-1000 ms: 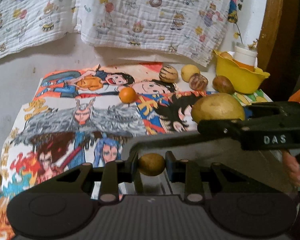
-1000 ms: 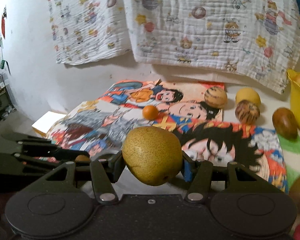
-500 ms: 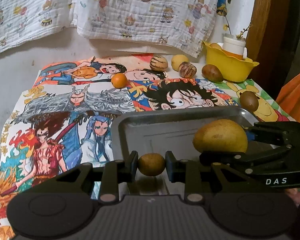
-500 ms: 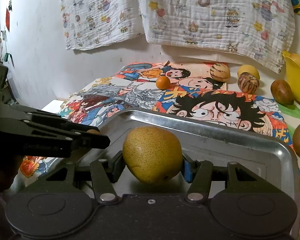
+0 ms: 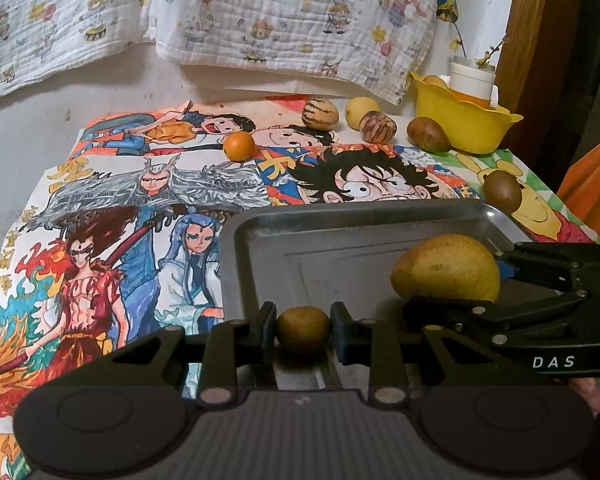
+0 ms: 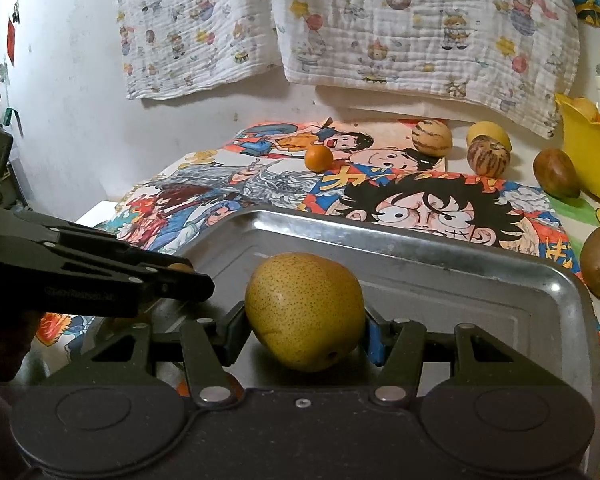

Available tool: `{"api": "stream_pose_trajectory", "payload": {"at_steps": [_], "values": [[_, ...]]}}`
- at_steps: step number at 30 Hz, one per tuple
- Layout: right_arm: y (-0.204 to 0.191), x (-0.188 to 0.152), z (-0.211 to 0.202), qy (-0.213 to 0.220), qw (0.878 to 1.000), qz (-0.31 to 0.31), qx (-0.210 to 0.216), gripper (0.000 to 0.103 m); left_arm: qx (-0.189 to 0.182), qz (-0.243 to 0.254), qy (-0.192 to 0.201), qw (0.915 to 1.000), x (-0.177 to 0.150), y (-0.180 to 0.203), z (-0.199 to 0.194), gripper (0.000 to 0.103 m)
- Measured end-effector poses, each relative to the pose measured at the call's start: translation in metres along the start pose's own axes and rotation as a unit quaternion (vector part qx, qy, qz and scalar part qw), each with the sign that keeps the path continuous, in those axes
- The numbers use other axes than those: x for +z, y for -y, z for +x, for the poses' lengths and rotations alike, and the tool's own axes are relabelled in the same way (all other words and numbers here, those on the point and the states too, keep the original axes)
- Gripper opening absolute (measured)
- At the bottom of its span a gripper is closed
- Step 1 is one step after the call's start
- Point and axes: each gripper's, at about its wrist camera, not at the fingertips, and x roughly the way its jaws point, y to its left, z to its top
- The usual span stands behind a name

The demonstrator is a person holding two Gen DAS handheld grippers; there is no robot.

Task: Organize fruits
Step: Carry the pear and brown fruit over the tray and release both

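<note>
My left gripper (image 5: 303, 330) is shut on a small brown round fruit (image 5: 303, 329) low over the near left part of a metal tray (image 5: 340, 228). My right gripper (image 6: 304, 332) is shut on a large yellow speckled pear (image 6: 304, 310) over the same tray (image 6: 420, 248). In the left wrist view the right gripper (image 5: 496, 300) shows at the right with the pear (image 5: 446, 266). In the right wrist view the left gripper (image 6: 180, 280) reaches in from the left.
On the cartoon cloth lie a small orange (image 5: 239, 146), two striped melons (image 5: 320, 114) (image 5: 377, 127), a yellow fruit (image 5: 362, 107) and two brown fruits (image 5: 427, 134) (image 5: 502, 190). A yellow bowl (image 5: 460, 122) with a white cup stands at the back right. Wall and hanging cloth behind.
Both grippers have come down over the metal tray with their fruits still held. The tray has come fully into view beneath them.
</note>
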Motion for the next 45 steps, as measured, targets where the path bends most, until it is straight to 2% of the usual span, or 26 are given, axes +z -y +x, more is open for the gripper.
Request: {"api": "stream_pose_trajectory", "payload": {"at_steps": [20,23,25,27,29,32,34,38,40,45], "values": [[-0.003,-0.002,-0.003,0.005,1.000,-0.003,0.001,0.060,-0.005,-0.012,-0.002,0.9999,-0.003,0.000,-0.003,0.034],[-0.003,-0.002,-0.010,0.017,1.000,0.003,0.004,0.060,-0.005,-0.017,0.004,0.9998,-0.002,-0.001,-0.009,0.039],[-0.003,-0.001,-0.015,0.023,1.000,0.004,0.005,0.062,-0.006,-0.018,0.011,0.9998,-0.002,-0.002,-0.015,0.051],[-0.005,0.000,-0.022,0.031,1.000,0.004,0.005,0.066,-0.004,-0.017,0.022,0.9996,-0.003,-0.001,-0.022,0.058],[-0.006,0.000,-0.028,0.037,0.999,0.003,0.004,0.070,-0.003,-0.015,0.030,0.9994,-0.003,0.000,-0.028,0.059],[-0.009,-0.002,-0.037,0.043,0.999,-0.002,0.004,0.074,-0.002,-0.014,0.038,0.9992,-0.005,0.000,-0.037,0.065],[-0.012,-0.004,-0.043,0.046,0.999,-0.004,0.004,0.077,-0.001,-0.013,0.043,0.9990,-0.007,0.001,-0.043,0.077],[-0.018,-0.009,-0.057,0.052,0.999,-0.009,0.008,0.086,0.000,-0.006,0.056,0.9984,-0.014,0.003,-0.057,0.091],[-0.021,-0.012,-0.064,0.055,0.998,-0.012,0.008,0.091,0.003,-0.001,0.065,0.9979,-0.018,0.005,-0.064,0.102],[-0.030,-0.022,-0.079,0.056,0.998,-0.021,0.008,0.100,-0.004,0.025,0.075,0.9968,-0.031,0.008,-0.078,0.102]]}}
